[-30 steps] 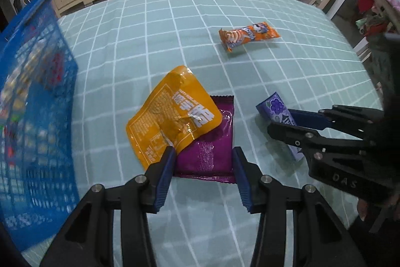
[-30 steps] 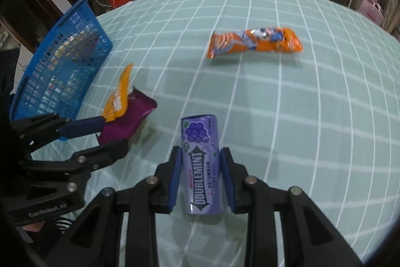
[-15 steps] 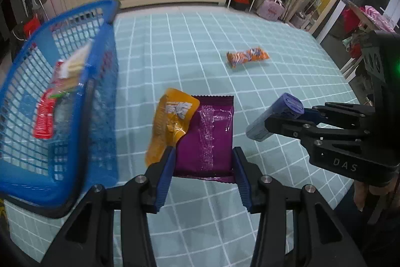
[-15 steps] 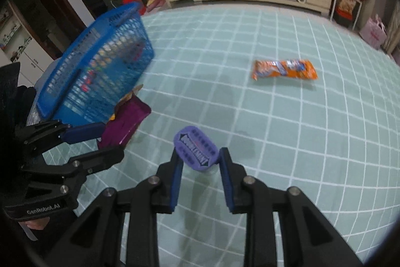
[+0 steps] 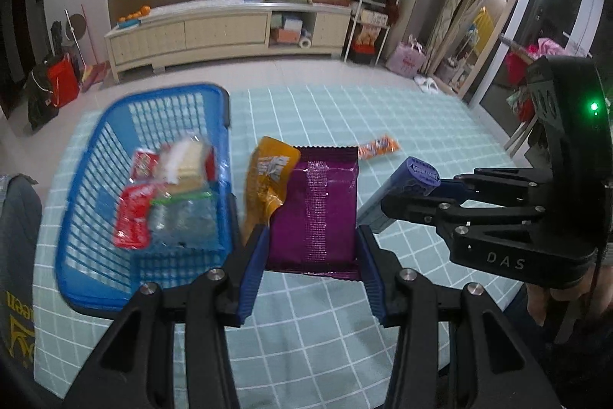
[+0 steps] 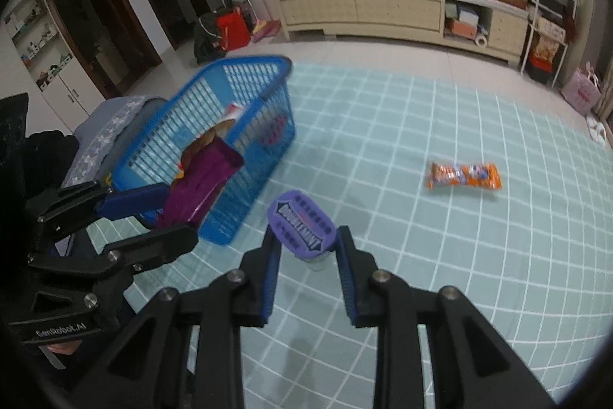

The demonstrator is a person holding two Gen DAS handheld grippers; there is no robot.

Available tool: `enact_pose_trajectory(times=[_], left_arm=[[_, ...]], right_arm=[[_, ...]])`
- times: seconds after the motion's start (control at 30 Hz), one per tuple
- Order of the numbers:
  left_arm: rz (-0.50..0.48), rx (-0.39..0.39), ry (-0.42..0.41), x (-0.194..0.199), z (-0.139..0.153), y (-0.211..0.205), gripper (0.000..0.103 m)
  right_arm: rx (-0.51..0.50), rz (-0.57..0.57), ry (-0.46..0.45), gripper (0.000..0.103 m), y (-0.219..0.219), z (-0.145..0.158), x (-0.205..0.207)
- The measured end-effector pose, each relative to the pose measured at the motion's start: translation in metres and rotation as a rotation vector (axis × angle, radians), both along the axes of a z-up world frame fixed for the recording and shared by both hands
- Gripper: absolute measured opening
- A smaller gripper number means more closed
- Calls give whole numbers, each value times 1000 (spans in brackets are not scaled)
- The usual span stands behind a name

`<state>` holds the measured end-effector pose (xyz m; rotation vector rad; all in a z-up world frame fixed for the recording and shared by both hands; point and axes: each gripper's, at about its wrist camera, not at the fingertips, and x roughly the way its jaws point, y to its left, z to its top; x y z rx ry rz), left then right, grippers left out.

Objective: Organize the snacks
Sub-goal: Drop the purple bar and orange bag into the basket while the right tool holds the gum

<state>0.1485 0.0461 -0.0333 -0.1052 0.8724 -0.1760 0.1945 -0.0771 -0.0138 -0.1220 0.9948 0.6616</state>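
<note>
My left gripper [image 5: 312, 236] is shut on a purple snack packet [image 5: 314, 202], raised above the teal checked table [image 5: 306, 313]. An orange pouch [image 5: 268, 175] hangs against the packet's left side and is lifted with it. The blue basket [image 5: 95, 156], just left of them, holds several snacks. My right gripper [image 6: 306, 240] is shut on a purple Doublemint bottle [image 6: 302, 230], held upright in the air to the right of the basket [image 6: 249, 110]. In the right wrist view the left gripper [image 6: 172, 213] carries the packet [image 6: 203, 179] close to the basket's near wall. An orange snack bar [image 6: 463, 176] lies alone on the cloth.
A person's hand [image 5: 551, 301] holds the right gripper's body at the right edge. A dark garment or chair [image 5: 19, 217] sits beside the basket at the table's left edge. A long cream cabinet [image 6: 383, 10] stands on the far floor.
Both grippers have risen from the cloth with their loads, and the bottle now stands upright in the jaws. The basket has come fully into view, and the packet now hangs close beside it.
</note>
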Motion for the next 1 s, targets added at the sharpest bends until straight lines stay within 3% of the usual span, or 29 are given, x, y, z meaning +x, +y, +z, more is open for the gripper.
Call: enact_pose_trajectory(times=[0.3,0.63,1.0], left_arm=[[39,41,-85,-12,42,37,44],[108,80,-132,-26,65,84,44],[176,76,-89,-27,44,122,44]], right_arm=[[35,52,-76,33,35,44,-5],[46,124,-113,33,87,60,-9],[16,193,-63,33,135,39,-5]])
